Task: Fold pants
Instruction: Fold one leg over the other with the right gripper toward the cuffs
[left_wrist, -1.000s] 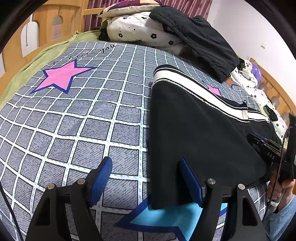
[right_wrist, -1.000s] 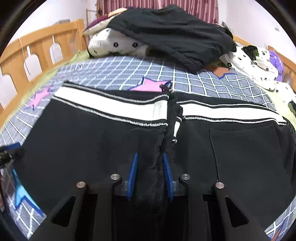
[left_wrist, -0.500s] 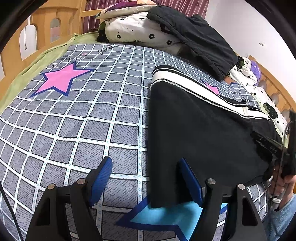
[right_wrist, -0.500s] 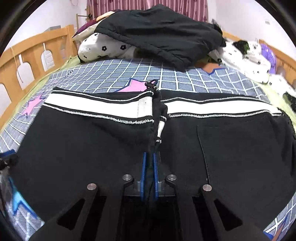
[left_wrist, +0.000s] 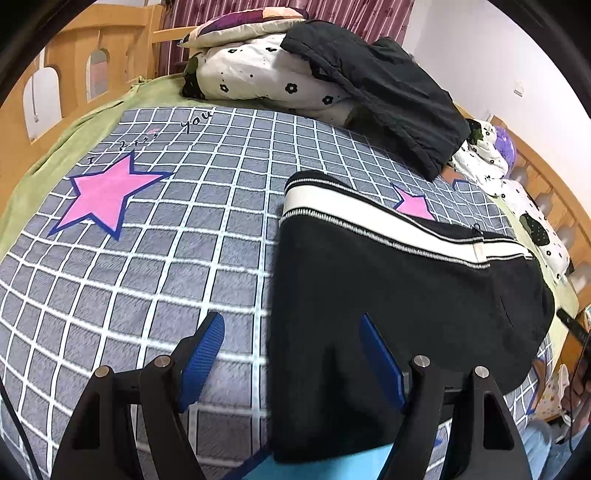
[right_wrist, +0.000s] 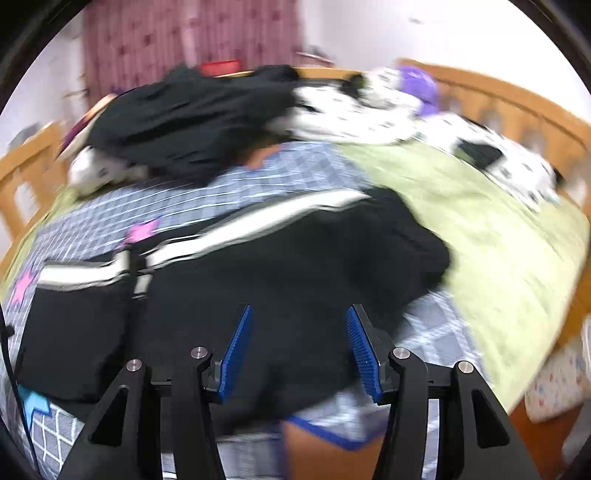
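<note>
Left wrist: left gripper (left_wrist: 291, 354) spread wide over the black fleecy pants (left_wrist: 388, 306) edge, lying on the grid-checked blanket (left_wrist: 166, 258) | Right wrist, blurred: right gripper (right_wrist: 297, 341) wide apart, empty, above pants (right_wrist: 280, 273), white-striped waistband (right_wrist: 258, 221).

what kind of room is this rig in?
Most likely a bedroom, perhaps a child's: the pants lie on a bed with a star-print blanket, wooden rails along the side, bedding piled at the far end.
</note>
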